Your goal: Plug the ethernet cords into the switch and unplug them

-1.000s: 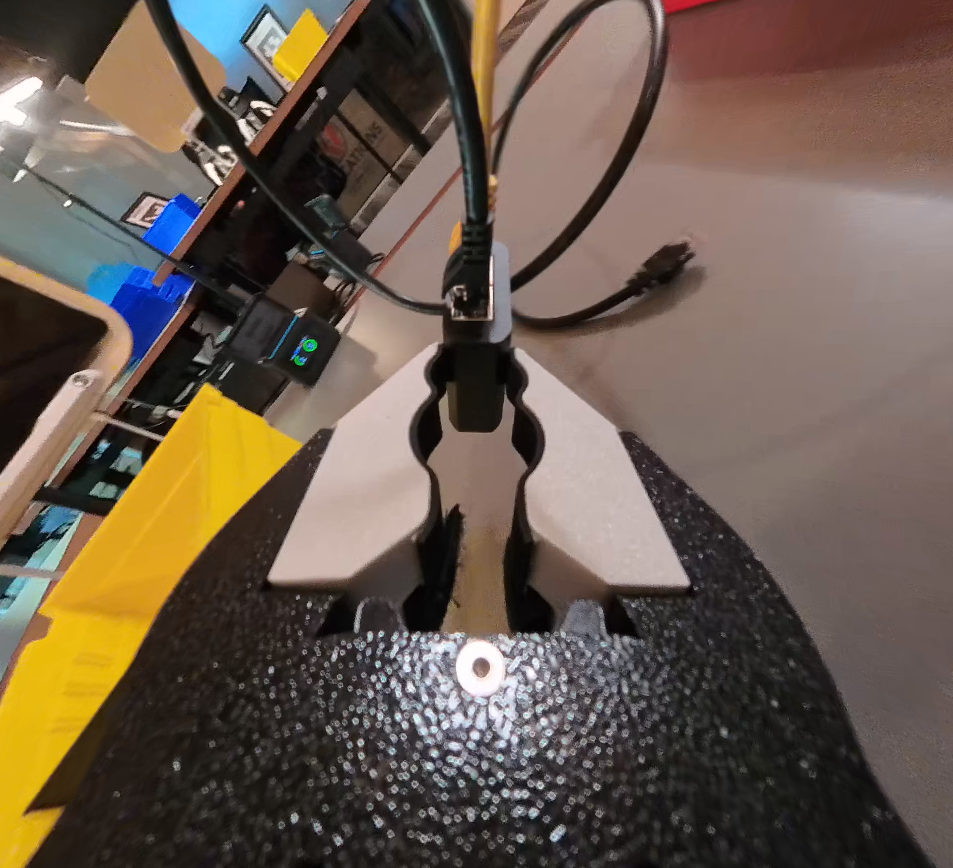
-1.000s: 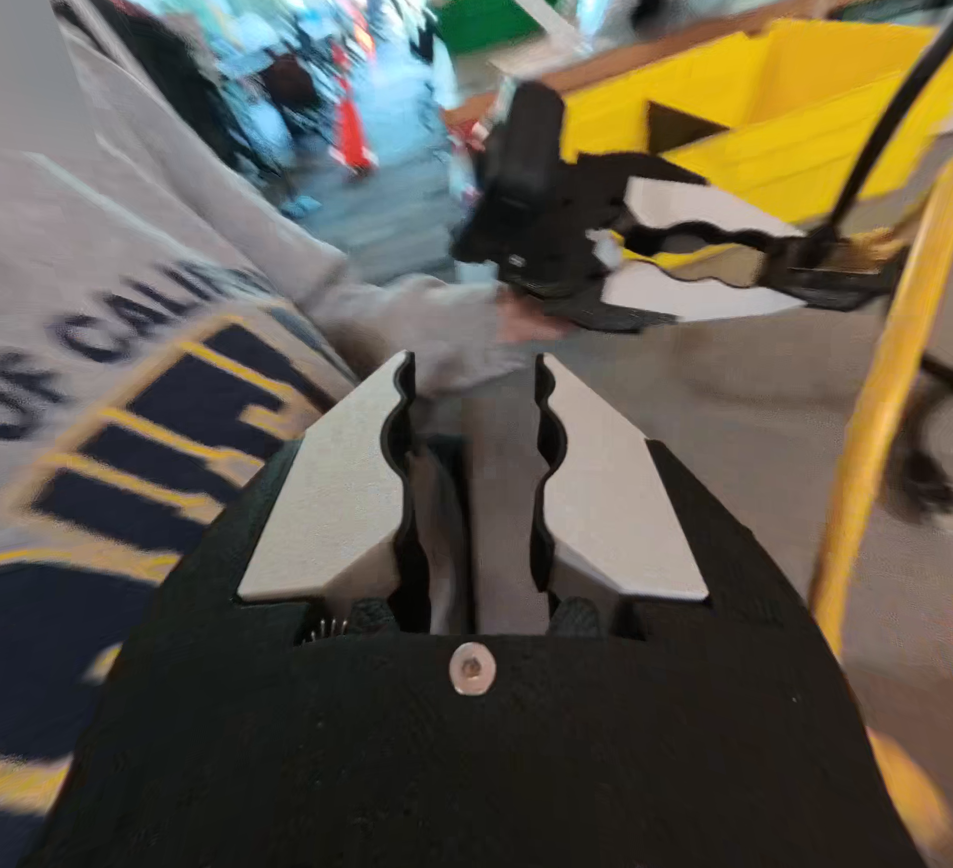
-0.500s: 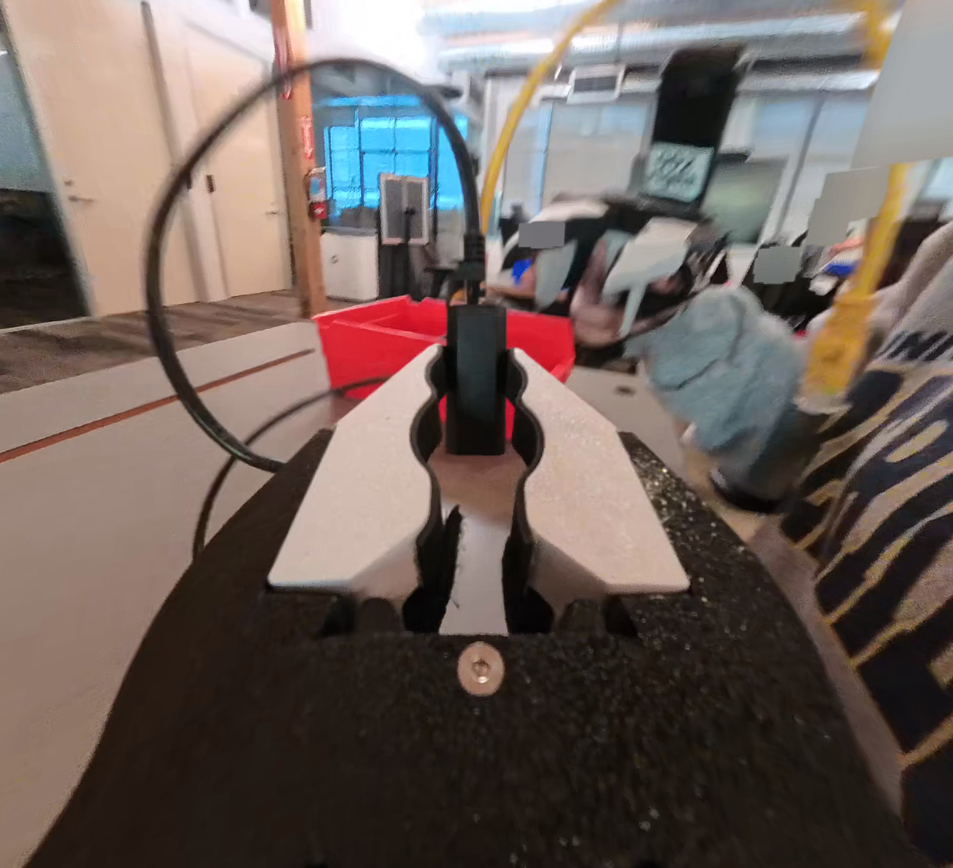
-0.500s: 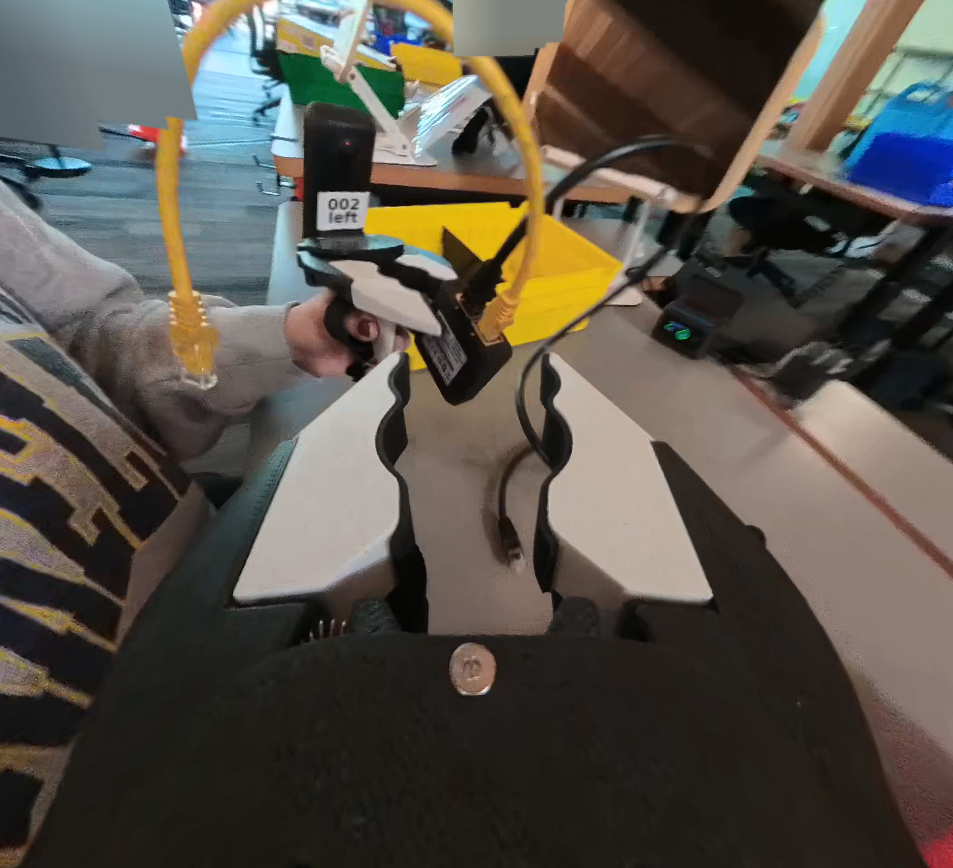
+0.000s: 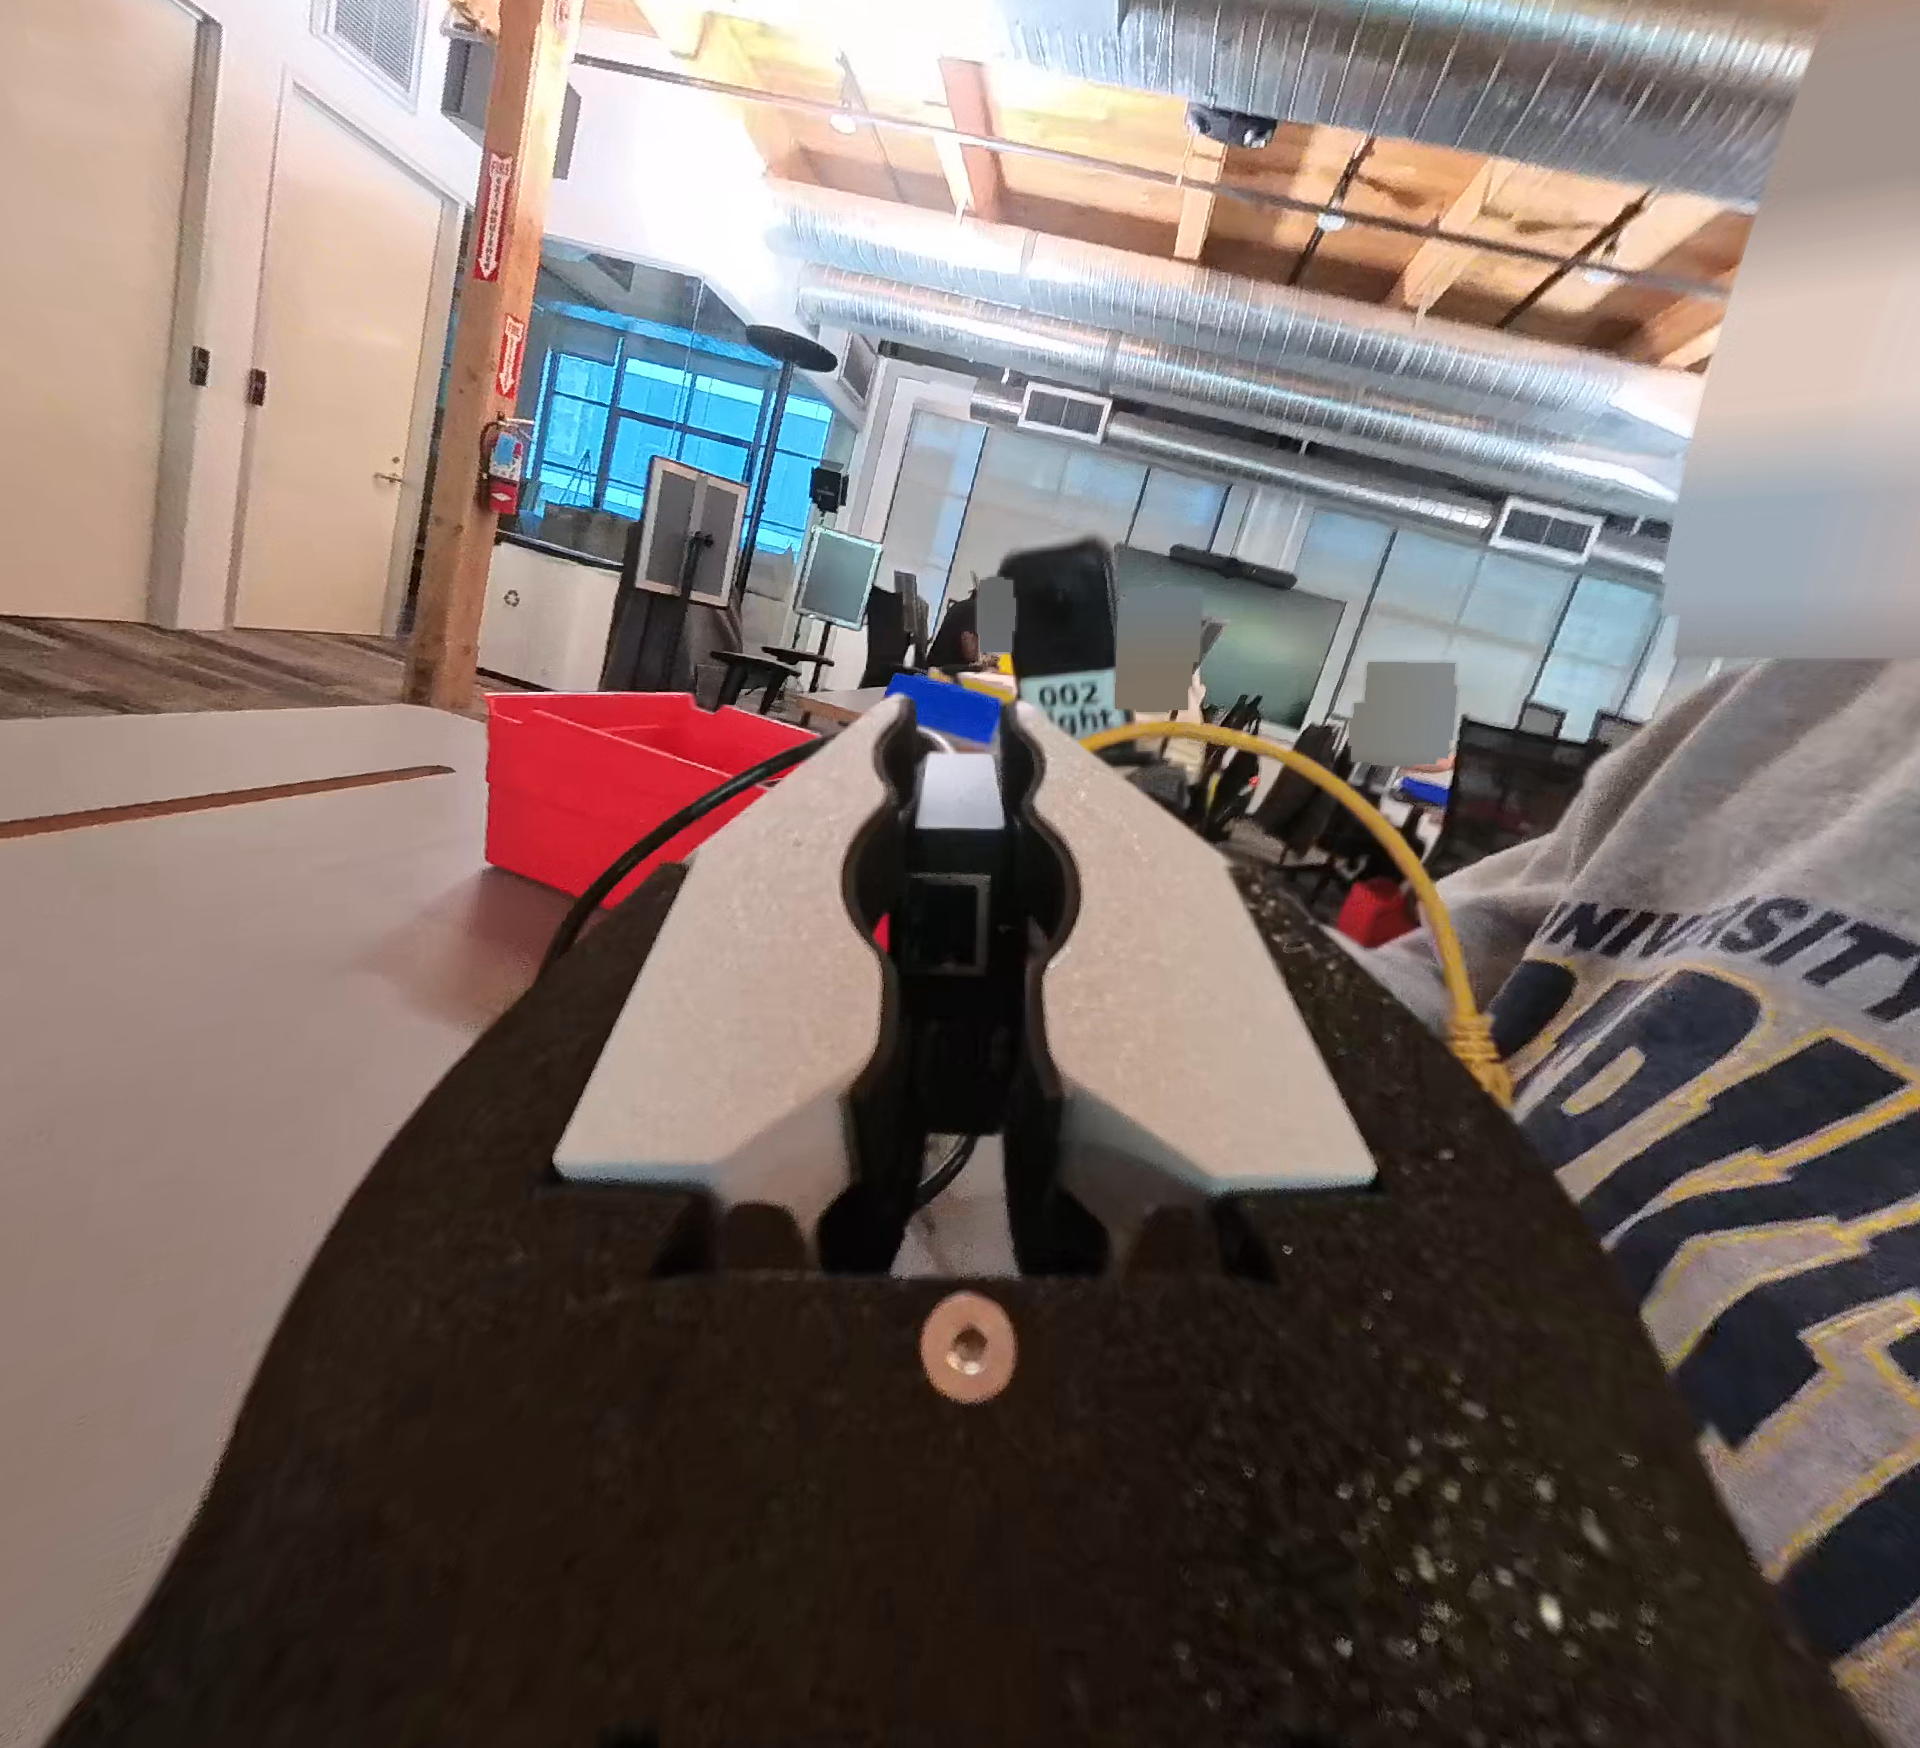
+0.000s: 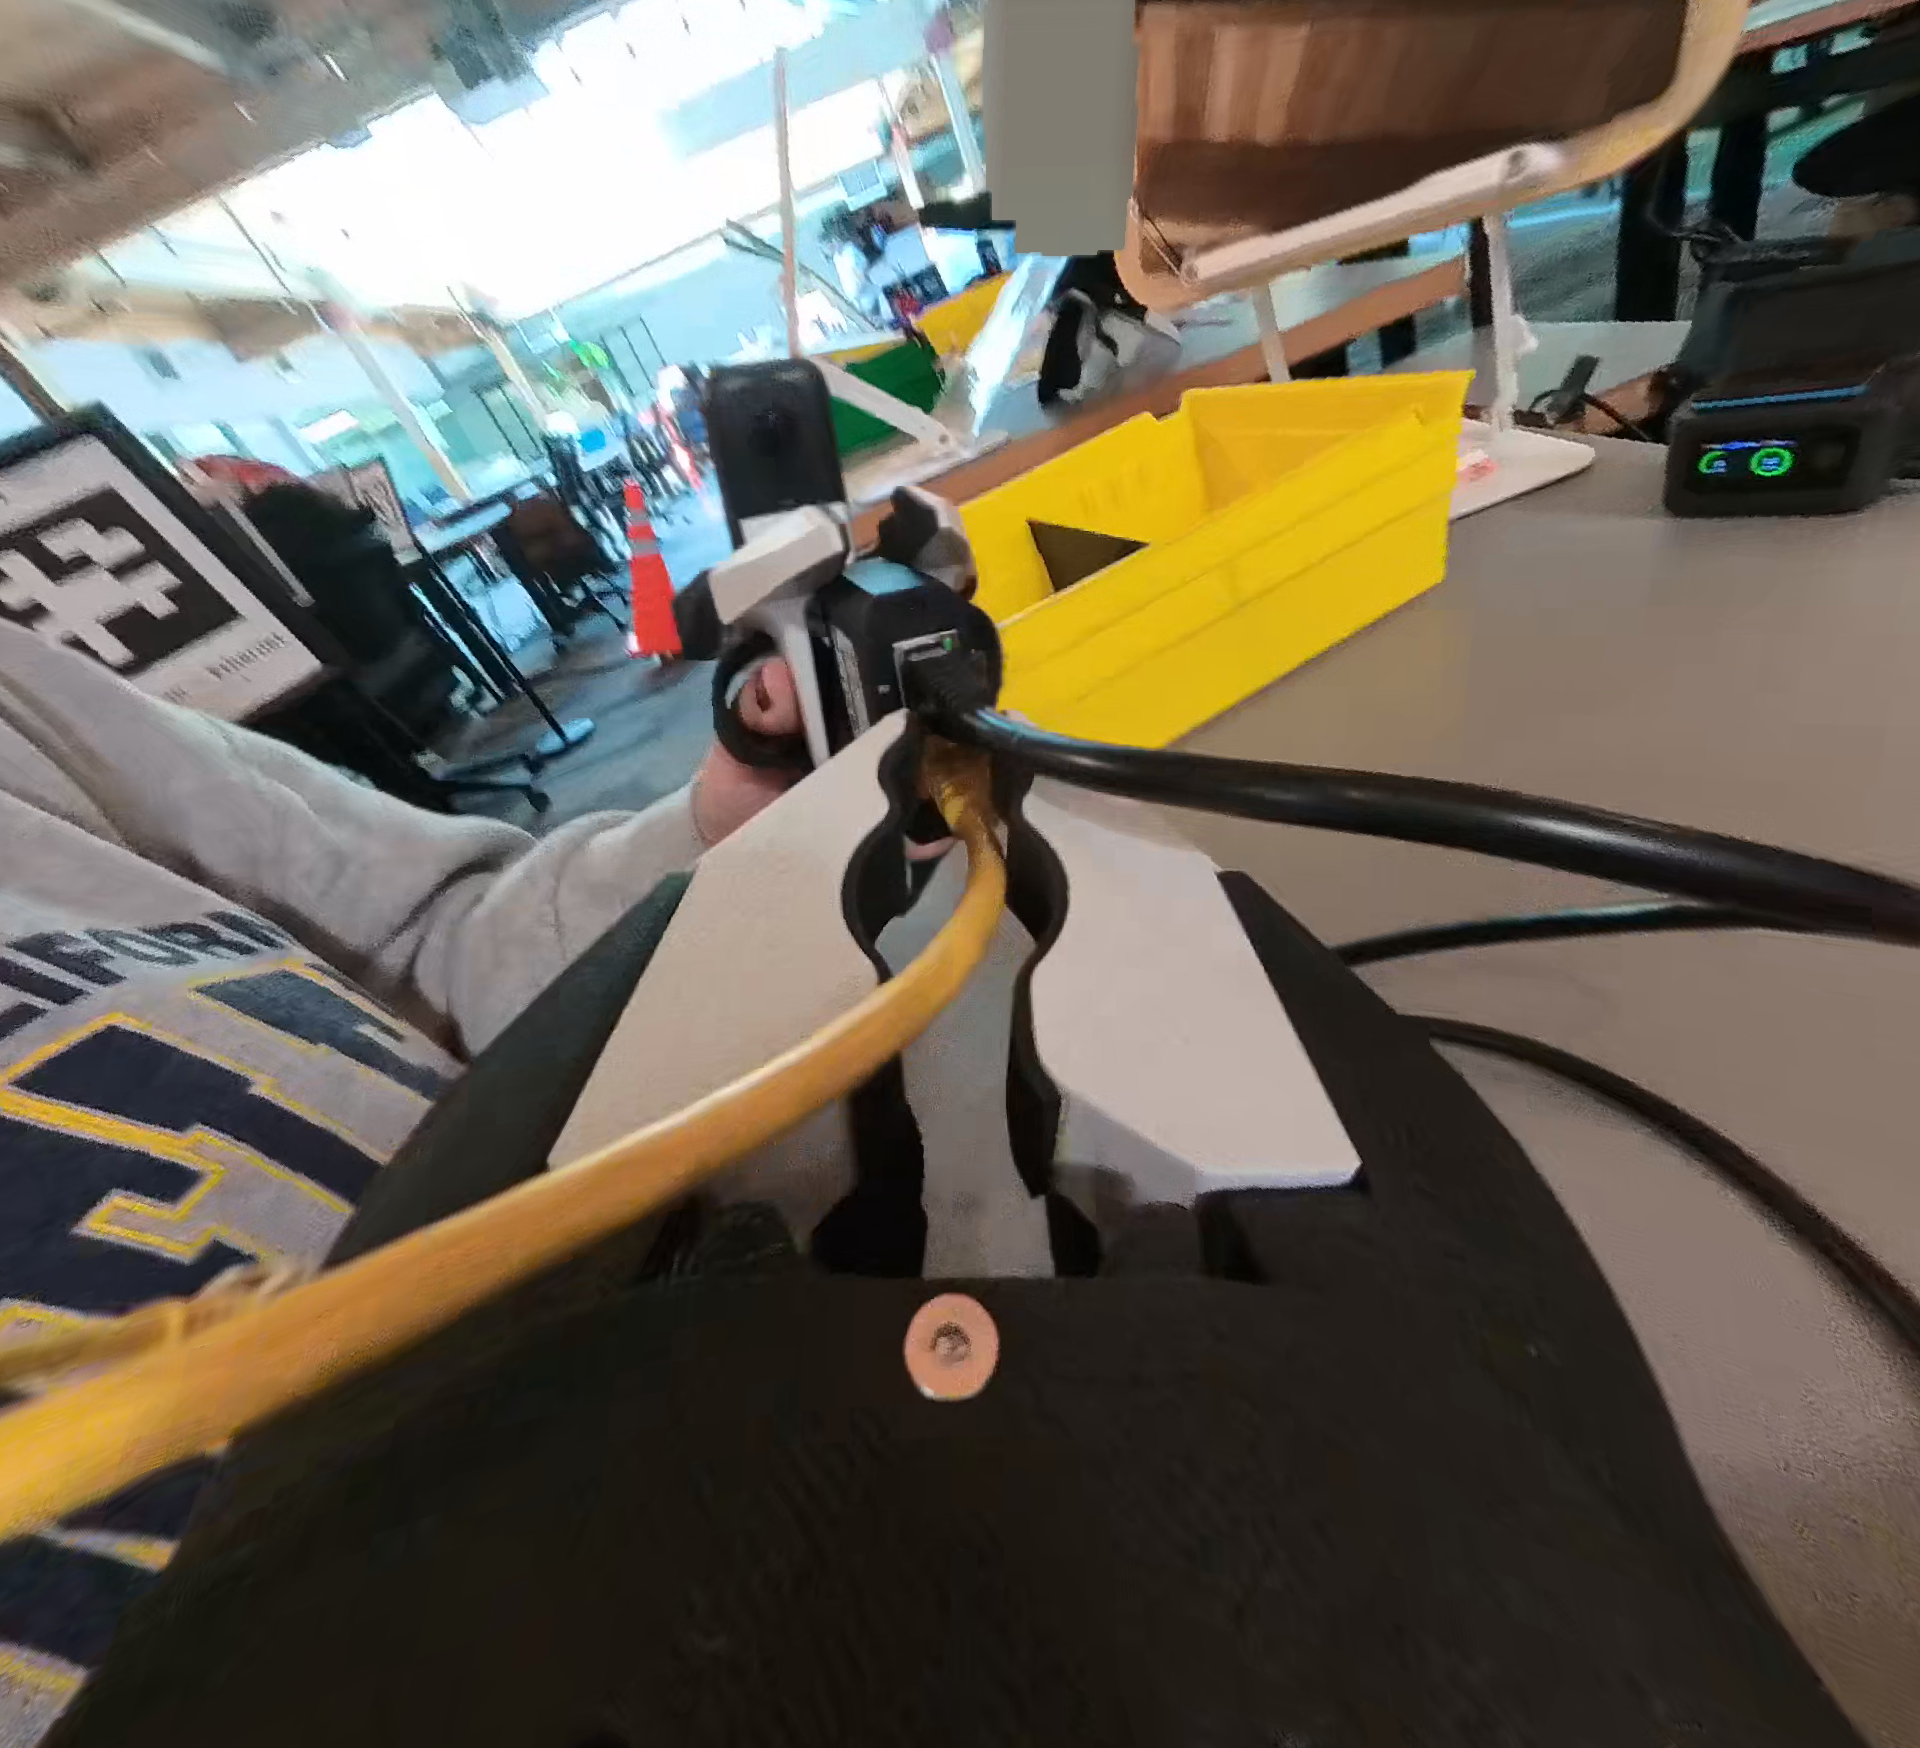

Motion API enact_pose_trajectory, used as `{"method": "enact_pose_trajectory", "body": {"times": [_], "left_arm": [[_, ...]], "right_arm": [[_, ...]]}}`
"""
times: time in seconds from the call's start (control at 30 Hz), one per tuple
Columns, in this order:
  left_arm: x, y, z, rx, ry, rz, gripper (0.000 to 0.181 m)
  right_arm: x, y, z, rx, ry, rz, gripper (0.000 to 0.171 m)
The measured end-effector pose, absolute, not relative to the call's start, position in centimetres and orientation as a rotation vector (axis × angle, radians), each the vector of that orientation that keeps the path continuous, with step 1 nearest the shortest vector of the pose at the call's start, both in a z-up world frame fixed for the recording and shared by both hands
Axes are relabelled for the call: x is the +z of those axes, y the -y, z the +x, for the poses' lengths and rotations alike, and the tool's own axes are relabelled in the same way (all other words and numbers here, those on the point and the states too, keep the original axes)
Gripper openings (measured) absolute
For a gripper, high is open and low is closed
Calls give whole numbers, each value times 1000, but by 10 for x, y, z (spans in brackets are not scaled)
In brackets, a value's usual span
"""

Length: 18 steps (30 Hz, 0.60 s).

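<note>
My left gripper is shut on the small black switch and holds it above the table. In the right wrist view the switch faces me in the left gripper, with a thick black cord plugged into one port. My right gripper is shut on the plug end of the yellow ethernet cord, right at the switch's face below the black plug. The yellow cord arcs to the right, and its free plug hangs by a grey sweatshirt.
A red bin stands on the grey table beyond the left gripper. A yellow bin and a black device with green lights sit on the table behind the switch. A second thin black cord lies on the table. The tips of one gripper are about 4 cm away from the tips of the other.
The right gripper has moved up to the switch and shut on the yellow cord's plug. The left gripper has kept the switch and swung from facing the table to facing the room.
</note>
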<state>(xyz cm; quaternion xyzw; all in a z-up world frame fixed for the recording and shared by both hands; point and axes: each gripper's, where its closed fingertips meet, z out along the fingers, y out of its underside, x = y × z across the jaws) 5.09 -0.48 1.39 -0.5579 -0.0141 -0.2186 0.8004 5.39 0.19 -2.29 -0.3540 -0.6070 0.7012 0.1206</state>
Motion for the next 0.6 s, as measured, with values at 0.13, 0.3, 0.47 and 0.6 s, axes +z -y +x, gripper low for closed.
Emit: {"method": "enact_pose_trajectory", "body": {"times": [0.13, 0.3, 0.47, 0.6], "left_arm": [[20, 6, 44, -390, 87, -1132, 24], [14, -2, 47, -376, 147, -1117, 73], [34, -6, 78, -404, 41, -977, 42], [40, -6, 79, -278, 35, -959, 21]], "right_arm": [[-13, -5, 54, 2227, 1588, -1032, 8], [20, -23, 59, 2583, 1216, -978, 8], [26, -9, 67, 2626, 1206, -839, 8], [25, -4, 70, 2578, 1245, -814, 10]]}}
